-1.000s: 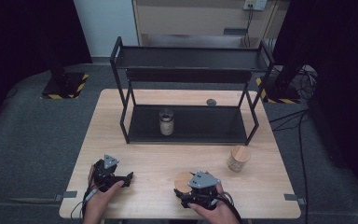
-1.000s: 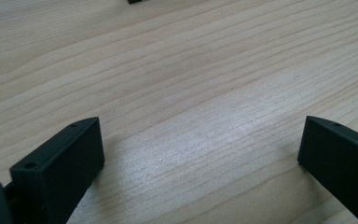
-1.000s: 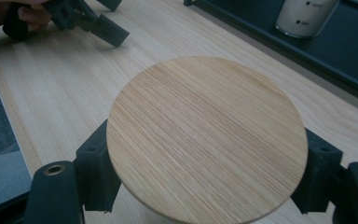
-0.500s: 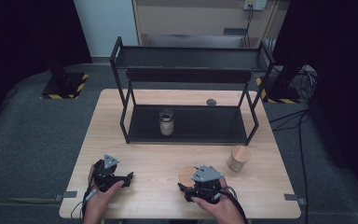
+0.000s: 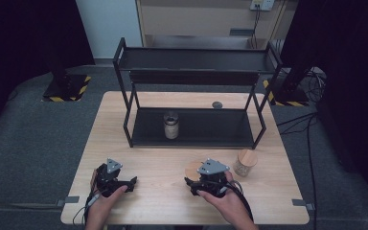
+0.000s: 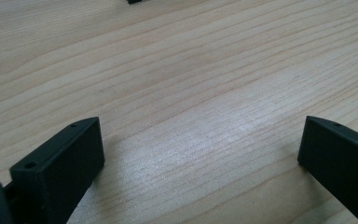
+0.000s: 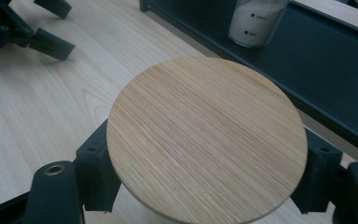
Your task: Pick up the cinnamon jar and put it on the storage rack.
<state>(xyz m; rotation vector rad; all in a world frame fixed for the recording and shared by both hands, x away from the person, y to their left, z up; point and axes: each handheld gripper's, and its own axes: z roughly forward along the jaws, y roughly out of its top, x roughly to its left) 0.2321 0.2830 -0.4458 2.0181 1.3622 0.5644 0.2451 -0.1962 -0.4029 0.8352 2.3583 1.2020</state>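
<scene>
A round bamboo lid [image 7: 207,140] sits flat between my right gripper's jaws, which press its rim on both sides. Seen from above, the lid [image 5: 191,168] hangs just over the table's front, with my right gripper [image 5: 192,173] shut on it. My left gripper [image 5: 132,183] rests near the front left of the table [image 5: 153,158]. Its jaws [image 6: 200,154] stand wide apart over bare wood with nothing between them. An uncapped glass jar [image 5: 171,125] of pale powder stands on the lower shelf of the black rack [image 5: 196,76]; the right gripper view shows that jar [image 7: 256,21] at the top.
A second jar with a bamboo lid [image 5: 245,163] stands on the table right of my right hand. A small dark disc [image 5: 217,105] lies behind the rack. The left gripper [image 7: 28,28] appears at the top left of the right gripper view.
My right gripper has risen slightly and shifted toward the rack with the lid held in it. The left gripper has stayed put.
</scene>
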